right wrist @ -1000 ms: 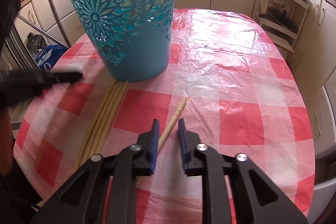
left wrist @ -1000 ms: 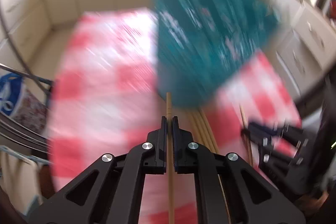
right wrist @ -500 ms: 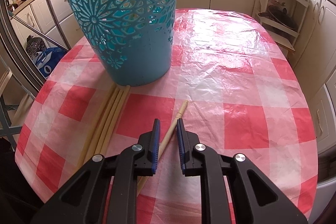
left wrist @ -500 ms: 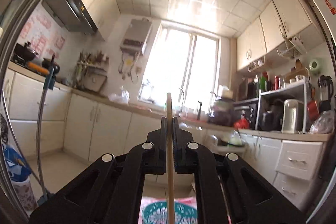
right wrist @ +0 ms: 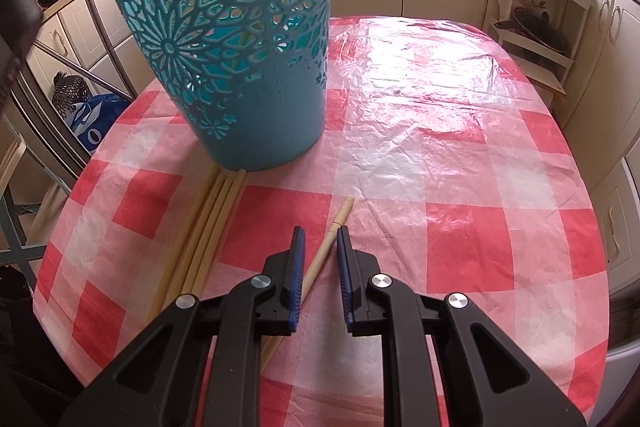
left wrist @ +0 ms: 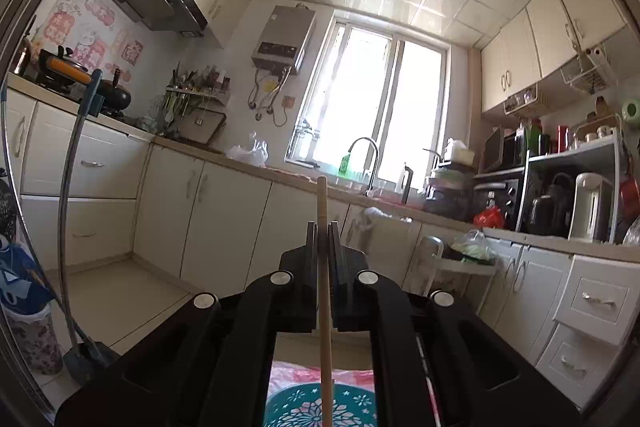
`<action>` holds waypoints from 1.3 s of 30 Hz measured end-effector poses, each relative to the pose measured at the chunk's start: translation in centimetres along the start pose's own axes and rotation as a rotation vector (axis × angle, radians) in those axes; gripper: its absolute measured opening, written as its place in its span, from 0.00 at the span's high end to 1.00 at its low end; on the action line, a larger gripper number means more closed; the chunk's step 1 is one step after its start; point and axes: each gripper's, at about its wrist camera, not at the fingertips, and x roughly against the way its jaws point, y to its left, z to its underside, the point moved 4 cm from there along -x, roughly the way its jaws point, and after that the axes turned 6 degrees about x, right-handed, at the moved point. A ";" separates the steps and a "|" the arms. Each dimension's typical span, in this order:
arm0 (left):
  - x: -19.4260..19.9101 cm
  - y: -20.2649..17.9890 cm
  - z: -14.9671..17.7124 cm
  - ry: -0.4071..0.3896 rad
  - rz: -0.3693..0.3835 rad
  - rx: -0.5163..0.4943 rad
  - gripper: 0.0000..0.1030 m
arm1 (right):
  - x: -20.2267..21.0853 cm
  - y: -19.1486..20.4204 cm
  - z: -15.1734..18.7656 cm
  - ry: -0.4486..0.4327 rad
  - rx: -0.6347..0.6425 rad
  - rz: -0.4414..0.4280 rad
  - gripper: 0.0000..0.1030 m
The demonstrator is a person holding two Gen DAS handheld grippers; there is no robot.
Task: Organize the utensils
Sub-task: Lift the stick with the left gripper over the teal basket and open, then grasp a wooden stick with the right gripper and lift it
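Left gripper [left wrist: 323, 235], clamped on a chopstick [left wrist: 325, 307] above the teal basket [left wrist: 320, 405], must lower it in; right gripper [right wrist: 320, 251] straddles another chopstick [right wrist: 326, 247], slightly open and ungripped.

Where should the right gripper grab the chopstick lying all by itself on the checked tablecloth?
Probably on the plain shaft, a little below the notched end, coming straight down from above. The lone chopstick lies flat and slanted on the tablecloth, apart from the bundle of chopsticks. The right gripper already straddles it, so its jaws should close across the thin width.
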 end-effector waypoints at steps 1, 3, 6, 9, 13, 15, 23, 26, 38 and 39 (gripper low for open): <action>-0.4 0.0 0.6 0.019 -0.009 -0.014 0.96 | 0.0 0.0 0.0 0.001 -0.001 0.000 0.84; -0.6 0.1 1.5 0.039 -0.021 -0.036 0.96 | -0.1 -0.1 -0.1 0.005 -0.005 -0.001 0.84; -0.3 -0.1 2.6 0.068 -0.021 -0.075 0.96 | 0.0 -0.2 -0.1 0.011 -0.011 -0.004 0.83; 0.4 -0.9 3.7 0.099 -0.012 -0.126 0.96 | 0.0 -0.1 -0.1 0.015 -0.010 -0.008 0.82; 1.0 -1.0 4.8 0.170 -0.002 -0.136 0.95 | 0.0 -0.1 -0.1 0.021 -0.006 -0.008 0.81; 1.2 -0.9 5.2 0.194 -0.002 -0.143 0.93 | 0.0 0.0 -0.2 0.028 -0.003 -0.002 0.81; 2.5 0.4 4.3 0.204 -0.042 -0.117 0.62 | 0.0 1.8 0.1 0.036 0.129 0.026 0.81; 3.5 1.1 3.4 0.157 -0.082 -0.098 0.54 | 0.2 2.0 0.2 0.038 0.149 0.037 0.93; 6.5 1.0 0.8 0.022 -0.121 -0.088 0.43 | 6.9 -8.2 -3.8 -0.244 -0.480 -0.306 0.94; 6.6 1.1 0.7 0.019 -0.124 -0.085 0.42 | 8.3 -8.4 -4.4 -0.326 -0.481 -0.295 0.94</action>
